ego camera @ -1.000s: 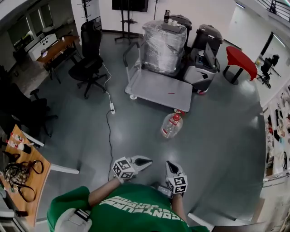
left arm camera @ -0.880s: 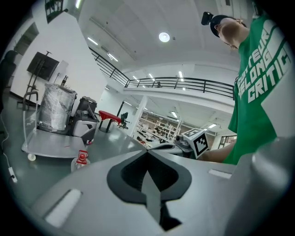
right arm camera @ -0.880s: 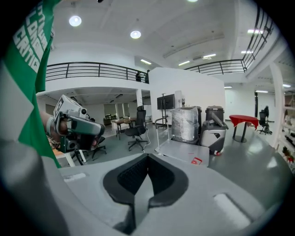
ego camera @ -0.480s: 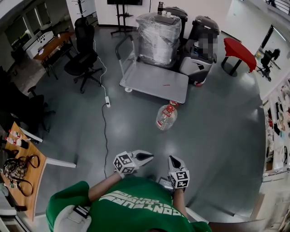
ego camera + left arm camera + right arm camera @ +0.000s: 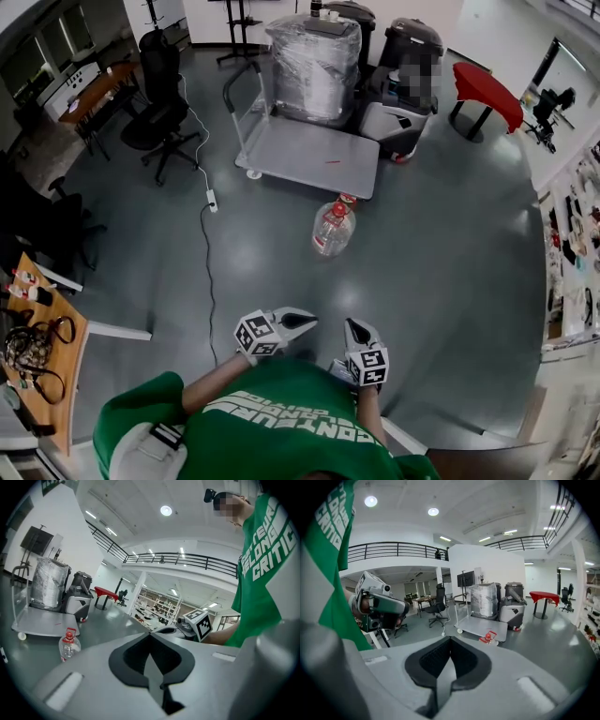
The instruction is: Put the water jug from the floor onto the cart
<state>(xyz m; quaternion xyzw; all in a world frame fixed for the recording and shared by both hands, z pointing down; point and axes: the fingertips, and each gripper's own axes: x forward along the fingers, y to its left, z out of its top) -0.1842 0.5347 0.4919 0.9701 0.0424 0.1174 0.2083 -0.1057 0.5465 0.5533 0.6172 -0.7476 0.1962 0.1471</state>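
Note:
A clear water jug (image 5: pixel 332 228) with a red cap and handle stands on the grey floor just in front of a flat grey cart (image 5: pixel 309 157). The jug (image 5: pixel 69 645) shows at the lower left of the left gripper view; only its red top (image 5: pixel 490 637) peeks over the jaws in the right gripper view, with the cart (image 5: pixel 483 627) behind it. My left gripper (image 5: pixel 302 321) and right gripper (image 5: pixel 351 330) are held close to my body, well short of the jug. Both are shut with nothing between the jaws.
A plastic-wrapped load (image 5: pixel 314 56) stands at the cart's far end beside its push handle (image 5: pixel 236 89). Machines (image 5: pixel 403 89) sit right of it, a red table (image 5: pixel 486 92) further right. A cable with power strip (image 5: pixel 209 200) runs along the floor left; office chair (image 5: pixel 155 117) and desks beyond.
The jug and cart sit nearer and further left in the head view than a second ago as I walk towards them. Both grippers stay shut in front of my body.

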